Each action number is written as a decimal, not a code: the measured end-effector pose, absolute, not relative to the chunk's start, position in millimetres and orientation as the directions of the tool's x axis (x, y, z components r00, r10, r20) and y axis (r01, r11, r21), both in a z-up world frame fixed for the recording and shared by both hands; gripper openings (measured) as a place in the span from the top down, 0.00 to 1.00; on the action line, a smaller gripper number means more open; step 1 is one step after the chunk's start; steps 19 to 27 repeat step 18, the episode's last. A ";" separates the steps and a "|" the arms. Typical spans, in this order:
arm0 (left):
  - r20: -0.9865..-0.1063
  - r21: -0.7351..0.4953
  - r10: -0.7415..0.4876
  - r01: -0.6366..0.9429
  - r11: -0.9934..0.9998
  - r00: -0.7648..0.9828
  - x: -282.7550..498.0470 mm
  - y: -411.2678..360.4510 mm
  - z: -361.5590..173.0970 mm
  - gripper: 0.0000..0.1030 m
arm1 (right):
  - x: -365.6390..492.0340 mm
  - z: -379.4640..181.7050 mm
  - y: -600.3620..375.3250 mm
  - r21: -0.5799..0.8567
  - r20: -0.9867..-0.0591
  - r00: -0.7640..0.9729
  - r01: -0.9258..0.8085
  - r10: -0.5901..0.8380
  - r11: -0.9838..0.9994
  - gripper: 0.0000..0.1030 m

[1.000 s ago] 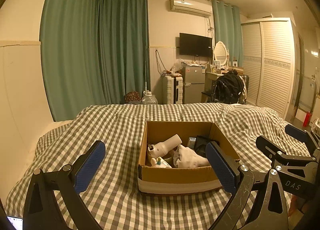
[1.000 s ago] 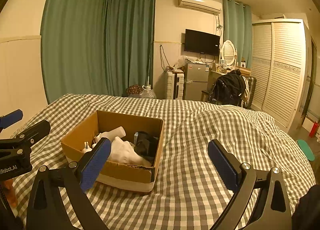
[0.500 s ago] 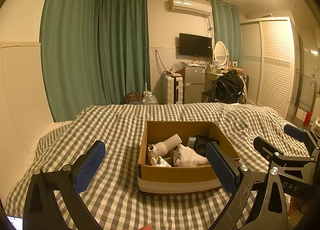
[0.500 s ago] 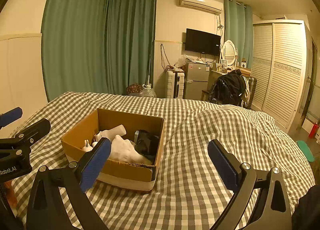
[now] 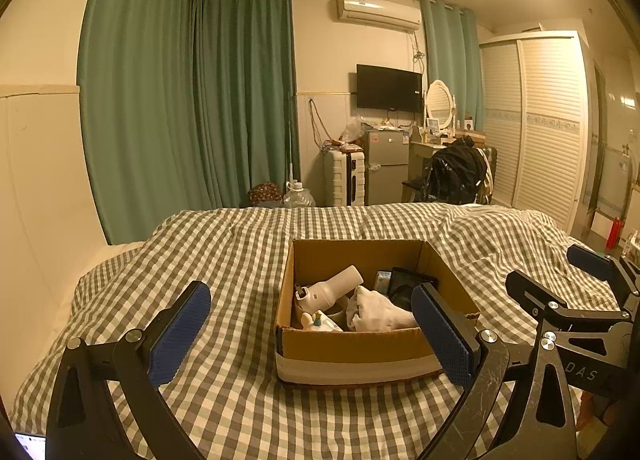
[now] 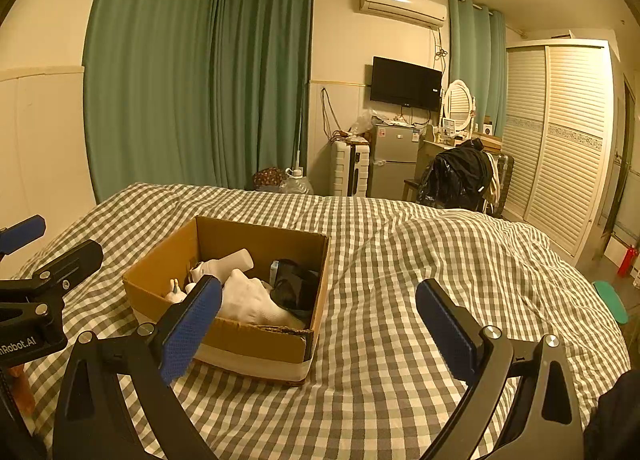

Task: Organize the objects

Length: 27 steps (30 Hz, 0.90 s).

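Open brown cardboard box sits on the grey-and-white checked bedspread, mid-bed, upright. Left gripper hangs near side of box, jaws spread wide, holding nothing. Right gripper to the right of the box, jaws likewise wide apart and empty; its left pad overlaps the box's near wall in view, contact cannot be told.

Contents, left to right: small pale figurine in near left corner; white plastic handheld device with a tube-like nozzle lying tilted; crumpled white cloth in the middle; dark flat pouch or case at far right, with a small blue-grey item beside it, too small to identify.

Handling, judged: cloth soft and light, pinch anywhere on a raised fold. Device rigid, smooth, probably slippery; grip across the narrower nozzle. Figurine likely fragile; gentle close. Box light, walls flex; near right corner looks torn.

Obstacles: box walls limit side approach, so come from above. Items crowd and overlap. Bedspread soft and rumpled, poor support. Room furniture well apart, no interference.
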<state>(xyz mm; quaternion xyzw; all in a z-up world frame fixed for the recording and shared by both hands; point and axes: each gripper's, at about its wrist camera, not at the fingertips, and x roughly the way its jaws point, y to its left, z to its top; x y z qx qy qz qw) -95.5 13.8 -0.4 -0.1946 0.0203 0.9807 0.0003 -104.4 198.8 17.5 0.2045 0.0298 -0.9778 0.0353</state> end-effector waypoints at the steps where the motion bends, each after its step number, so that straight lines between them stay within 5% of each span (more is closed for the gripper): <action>1: -0.382 0.038 -0.006 -0.009 -0.999 -0.924 -95.4 13.9 -0.5 0.00 | -104.4 17.5 198.5 -0.044 -0.402 -0.914 0.081 -0.056 -0.996 0.05; 27: -0.392 0.049 -0.003 -0.018 -0.999 -0.920 -97.6 15.2 -2.6 0.00 | -104.9 17.1 196.5 -0.048 -0.410 -0.910 0.090 -0.063 -0.995 0.05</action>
